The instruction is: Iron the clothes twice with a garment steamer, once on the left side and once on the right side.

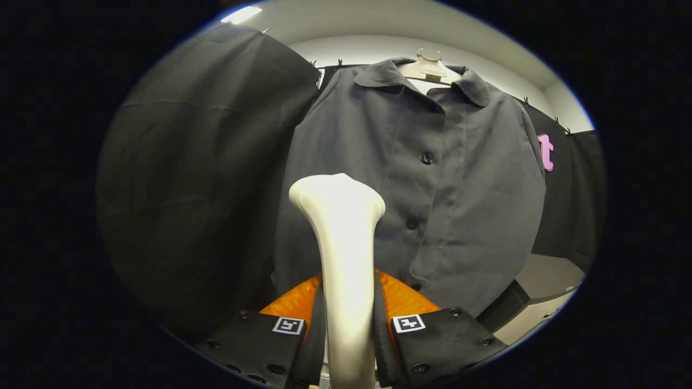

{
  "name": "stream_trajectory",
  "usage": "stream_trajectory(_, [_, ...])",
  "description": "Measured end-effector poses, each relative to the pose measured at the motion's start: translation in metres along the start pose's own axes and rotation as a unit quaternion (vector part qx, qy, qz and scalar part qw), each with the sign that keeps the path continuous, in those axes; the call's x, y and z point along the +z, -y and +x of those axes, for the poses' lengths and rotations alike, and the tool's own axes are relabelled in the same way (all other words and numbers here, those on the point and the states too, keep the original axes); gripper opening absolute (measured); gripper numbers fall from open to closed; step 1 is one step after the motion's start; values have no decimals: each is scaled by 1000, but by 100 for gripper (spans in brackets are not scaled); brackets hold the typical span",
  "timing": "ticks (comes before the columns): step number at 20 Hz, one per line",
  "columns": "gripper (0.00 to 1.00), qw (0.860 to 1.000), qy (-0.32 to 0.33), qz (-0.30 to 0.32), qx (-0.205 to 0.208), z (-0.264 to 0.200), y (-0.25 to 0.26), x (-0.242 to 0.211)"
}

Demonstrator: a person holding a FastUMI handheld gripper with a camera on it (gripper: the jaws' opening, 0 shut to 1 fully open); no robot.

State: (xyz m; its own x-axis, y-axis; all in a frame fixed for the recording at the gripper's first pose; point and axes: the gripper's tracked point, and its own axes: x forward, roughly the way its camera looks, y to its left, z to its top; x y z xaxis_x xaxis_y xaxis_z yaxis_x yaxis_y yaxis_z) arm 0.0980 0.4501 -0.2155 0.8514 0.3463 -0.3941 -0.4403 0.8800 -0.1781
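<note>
The booth is walled in black cloth (205,162), pinned along a pale upper wall, and a pale counter (546,278) is seen low down beyond the garment's hem. In front of the cloth a dark grey buttoned shirt (432,189) is hung on a cream hanger (430,67), its collar spread and its front placket closed, so that the whole front is presented flat and upright to the steamer; this placing is judged to be for vertical passes down each half. The white garment steamer (346,259) is held upright between the gripper's fingers, its flared head (338,197) raised in front of the half of the shirt that lies beside the black cloth, near the fabric, though contact cannot be told from this angle. Such a pose is judged suited to the start or middle of a pass on that side; which pass it is cannot be told. The gripper (348,329) is closed narrowly on the steamer's handle, both black fingers (443,335) being pressed against its sides, with orange parts (403,300) showing behind them. Small square markers (408,323) are carried on the finger tops.
</note>
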Motion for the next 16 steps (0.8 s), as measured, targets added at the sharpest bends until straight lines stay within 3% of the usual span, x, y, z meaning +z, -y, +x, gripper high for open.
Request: stream_trajectory(16, [46,997,-69,20,-12,-14,4,-66])
